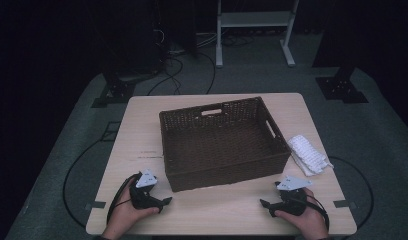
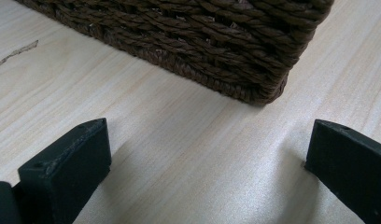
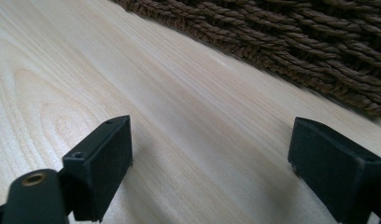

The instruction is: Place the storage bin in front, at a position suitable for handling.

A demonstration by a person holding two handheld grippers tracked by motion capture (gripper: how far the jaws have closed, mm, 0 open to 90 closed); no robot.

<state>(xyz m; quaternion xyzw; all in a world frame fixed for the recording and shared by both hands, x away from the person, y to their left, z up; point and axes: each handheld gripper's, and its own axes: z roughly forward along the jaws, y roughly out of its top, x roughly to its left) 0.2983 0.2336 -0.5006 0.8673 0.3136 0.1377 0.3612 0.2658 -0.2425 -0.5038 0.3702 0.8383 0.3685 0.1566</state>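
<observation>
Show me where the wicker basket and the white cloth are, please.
wicker basket (image 1: pixel 227 172): high view, on its near outer wall.
white cloth (image 1: pixel 308 155): high view, on the middle of the folded fabric.

Dim room, grey floor (image 1: pixel 52 165) lying around the light wood table (image 1: pixel 142 125); black cables (image 1: pixel 177 75) trailing behind, white frame legs (image 1: pixel 254 30) and black stand bases (image 1: pixel 342 87) standing at back.

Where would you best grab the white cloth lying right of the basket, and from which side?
Likely from above, with the right gripper, which is nearer and open. The cloth lies crumpled and flat on the table, close beside the basket, so a side approach looks cramped. Pinch a raised fold near the middle; its finer folds are too small to tell.
</observation>
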